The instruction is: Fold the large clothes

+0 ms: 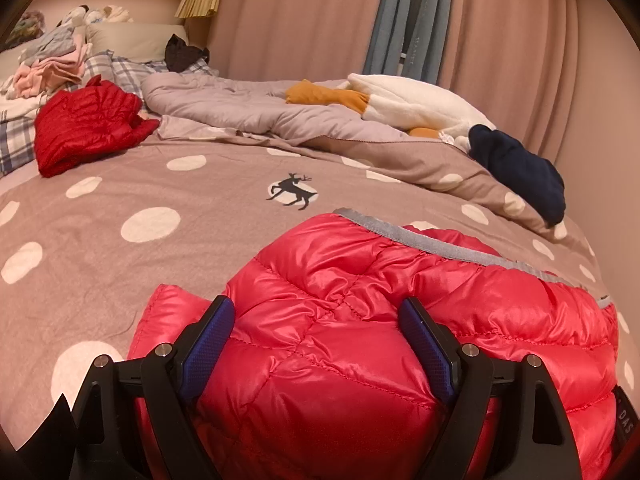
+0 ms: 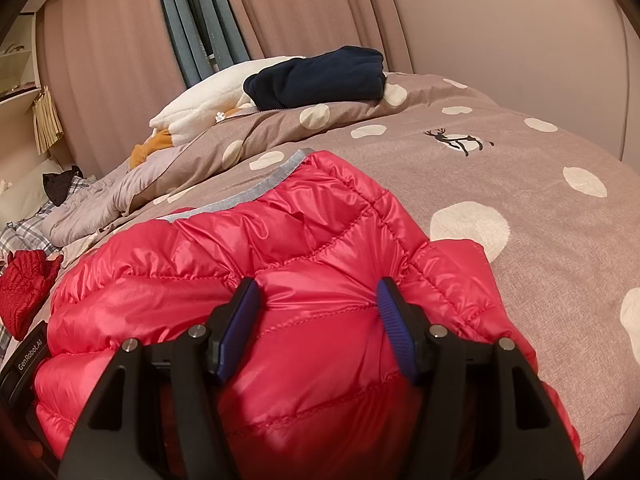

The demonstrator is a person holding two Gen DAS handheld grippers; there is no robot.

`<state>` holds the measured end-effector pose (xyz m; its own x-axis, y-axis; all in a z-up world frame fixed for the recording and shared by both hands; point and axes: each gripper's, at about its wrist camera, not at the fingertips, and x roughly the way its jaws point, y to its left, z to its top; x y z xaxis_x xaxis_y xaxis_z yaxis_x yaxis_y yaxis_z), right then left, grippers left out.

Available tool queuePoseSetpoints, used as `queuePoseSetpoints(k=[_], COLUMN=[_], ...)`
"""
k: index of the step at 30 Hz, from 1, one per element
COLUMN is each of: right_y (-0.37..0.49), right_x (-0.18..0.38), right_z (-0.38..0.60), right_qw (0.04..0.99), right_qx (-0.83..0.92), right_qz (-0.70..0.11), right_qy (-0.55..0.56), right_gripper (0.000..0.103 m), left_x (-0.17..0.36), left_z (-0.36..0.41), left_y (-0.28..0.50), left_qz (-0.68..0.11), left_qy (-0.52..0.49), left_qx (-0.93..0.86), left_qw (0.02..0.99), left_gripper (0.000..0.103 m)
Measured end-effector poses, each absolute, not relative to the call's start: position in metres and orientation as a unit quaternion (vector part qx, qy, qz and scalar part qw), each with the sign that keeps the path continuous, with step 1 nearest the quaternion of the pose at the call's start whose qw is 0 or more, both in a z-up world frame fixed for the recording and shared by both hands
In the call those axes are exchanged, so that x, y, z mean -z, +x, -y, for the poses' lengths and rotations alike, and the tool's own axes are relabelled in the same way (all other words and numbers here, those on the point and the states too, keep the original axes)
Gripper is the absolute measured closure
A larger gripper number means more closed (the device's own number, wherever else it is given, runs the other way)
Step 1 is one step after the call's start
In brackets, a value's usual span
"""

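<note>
A shiny red quilted down jacket (image 1: 360, 320) with a grey hem band lies bunched on the polka-dot bed cover (image 1: 160, 200). My left gripper (image 1: 316, 312) has its blue pads pressed against a thick puffed fold of the jacket on both sides. In the right wrist view the same jacket (image 2: 240, 260) fills the foreground. My right gripper (image 2: 316, 296) clamps another thick fold of it between its blue pads (image 2: 244, 320). Both grippers hold the jacket near its close edge, side by side.
A darker red jacket (image 1: 84, 128) lies crumpled at the far left. A navy folded garment (image 1: 520, 168) and a white plush toy (image 1: 408, 100) sit at the far right by the curtain. A grey duvet (image 1: 240, 108) and stacked clothes (image 1: 52, 64) lie near the pillows.
</note>
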<state>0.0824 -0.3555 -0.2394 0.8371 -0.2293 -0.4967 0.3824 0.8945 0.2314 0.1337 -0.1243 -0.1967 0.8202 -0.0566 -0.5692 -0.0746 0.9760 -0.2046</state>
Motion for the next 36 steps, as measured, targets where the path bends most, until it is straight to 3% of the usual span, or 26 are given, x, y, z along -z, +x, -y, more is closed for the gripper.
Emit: queuePoseSetpoints(k=[36], right_y=[0.0765], right_x=[0.2400], right_z=[0.3550], right_qw=[0.946], right_qx=[0.160], right_qz=[-0.232], right_qy=[0.163], right_gripper=[0.040], left_x=[0.1975], left_z=[0.1241], left_y=[0.1329], left_qz=[-0.298], left_qy=[-0.111], left_qx=[-0.006], left_qw=[0.948], left_gripper=[0.018])
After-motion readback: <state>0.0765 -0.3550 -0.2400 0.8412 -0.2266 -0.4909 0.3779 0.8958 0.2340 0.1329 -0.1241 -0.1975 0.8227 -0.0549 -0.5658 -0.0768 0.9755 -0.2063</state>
